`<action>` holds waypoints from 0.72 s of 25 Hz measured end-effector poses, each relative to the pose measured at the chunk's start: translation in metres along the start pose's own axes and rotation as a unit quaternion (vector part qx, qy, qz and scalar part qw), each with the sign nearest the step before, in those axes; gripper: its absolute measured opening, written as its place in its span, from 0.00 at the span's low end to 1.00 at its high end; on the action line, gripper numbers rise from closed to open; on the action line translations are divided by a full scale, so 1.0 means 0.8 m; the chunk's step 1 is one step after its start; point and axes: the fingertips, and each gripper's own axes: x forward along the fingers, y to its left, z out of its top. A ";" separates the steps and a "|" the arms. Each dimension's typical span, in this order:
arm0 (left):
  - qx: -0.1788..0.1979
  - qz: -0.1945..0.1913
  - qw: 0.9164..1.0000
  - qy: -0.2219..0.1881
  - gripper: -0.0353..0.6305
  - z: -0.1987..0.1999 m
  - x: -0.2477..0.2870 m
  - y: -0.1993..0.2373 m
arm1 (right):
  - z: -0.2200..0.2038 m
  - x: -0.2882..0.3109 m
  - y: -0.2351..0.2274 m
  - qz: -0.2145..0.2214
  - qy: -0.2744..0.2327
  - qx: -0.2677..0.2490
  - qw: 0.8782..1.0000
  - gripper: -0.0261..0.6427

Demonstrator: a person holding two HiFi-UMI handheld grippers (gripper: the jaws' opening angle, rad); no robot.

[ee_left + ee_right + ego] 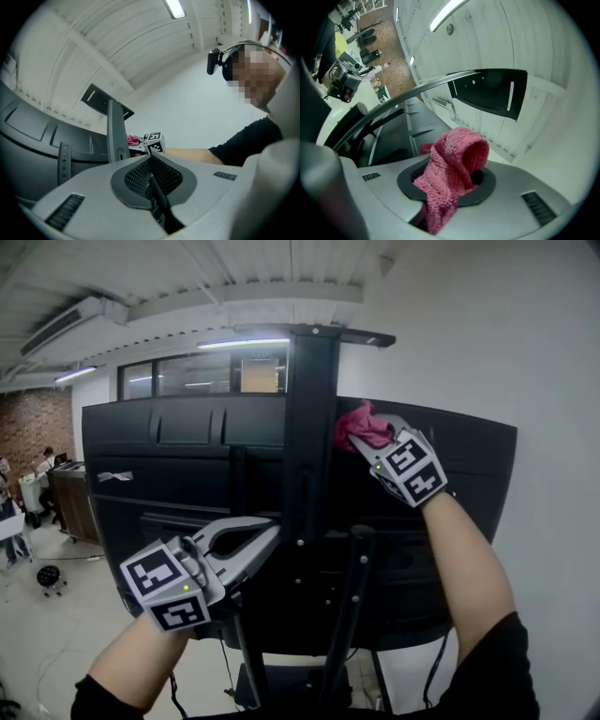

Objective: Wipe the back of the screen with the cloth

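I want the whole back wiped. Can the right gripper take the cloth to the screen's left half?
Probably, but not in one sweep: the stand post rises between the cloth in the right gripper and that half of the screen.

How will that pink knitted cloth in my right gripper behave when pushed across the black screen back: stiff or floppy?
Probably floppy: the pink knitted cloth folds and droops where the right gripper pinches it. It looks light, so it will likely bunch against the black screen back. Its coarse knit should drag rather than slip.
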 end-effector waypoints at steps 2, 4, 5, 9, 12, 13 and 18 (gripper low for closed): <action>0.000 -0.001 1.000 -0.003 0.05 0.001 0.002 -0.002 | -0.007 -0.013 -0.005 0.006 0.001 -0.014 1.000 0.21; 0.003 -0.003 1.000 -0.004 0.05 -0.001 0.008 -0.007 | -0.021 -0.031 -0.018 0.006 0.001 -0.018 1.000 0.21; 0.004 -0.003 1.000 -0.003 0.05 -0.003 0.011 -0.009 | -0.035 -0.042 -0.030 0.000 0.007 -0.016 1.000 0.21; 0.002 -0.001 1.000 -0.003 0.05 -0.007 0.020 -0.010 | -0.104 -0.100 -0.089 -0.029 0.035 -0.005 0.999 0.21; -0.003 0.001 1.000 -0.001 0.05 -0.014 0.028 -0.011 | -0.138 -0.143 -0.121 -0.044 0.038 0.005 0.998 0.21; -0.005 0.001 1.000 0.000 0.05 -0.018 0.032 -0.012 | -0.152 -0.156 -0.133 -0.054 0.044 0.005 0.998 0.21; -0.011 -0.006 1.000 0.004 0.05 -0.028 0.049 -0.013 | -0.242 -0.227 -0.215 -0.138 0.101 0.029 0.985 0.21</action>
